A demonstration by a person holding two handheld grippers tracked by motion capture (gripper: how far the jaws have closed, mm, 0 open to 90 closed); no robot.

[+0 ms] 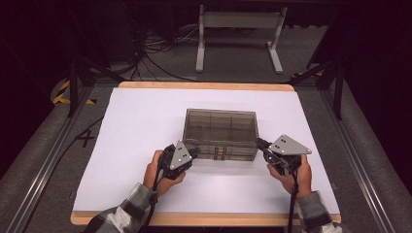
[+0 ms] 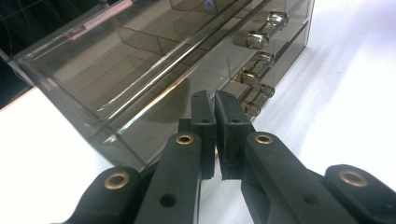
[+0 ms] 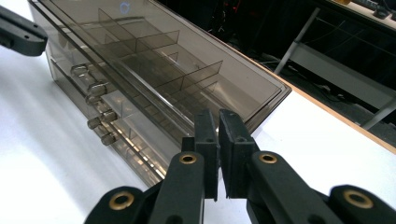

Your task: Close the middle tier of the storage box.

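Observation:
A smoky see-through drawer box [image 1: 221, 128] stands in the middle of the white table top [image 1: 136, 131], its drawer fronts with small clear knobs [image 2: 261, 35] facing the person. My left gripper [image 1: 196, 152] sits at the box's front left corner, its jaws shut with nothing between them [image 2: 211, 98]. At the front right corner, my right gripper [image 1: 261, 143] points at the box [image 3: 154, 60], jaws also shut and empty [image 3: 215, 114]. A jaw of the left gripper [image 3: 18, 32] shows far off in the right gripper view. Whether either tip touches the box I cannot tell.
Bare white surface lies all around the box, with a wooden rim [image 1: 204, 86] at the far edge. Beyond the table stand a grey metal frame [image 1: 238, 22] and loose cables [image 1: 145, 53] on the floor. Metal rails [image 1: 350, 160] run along both sides.

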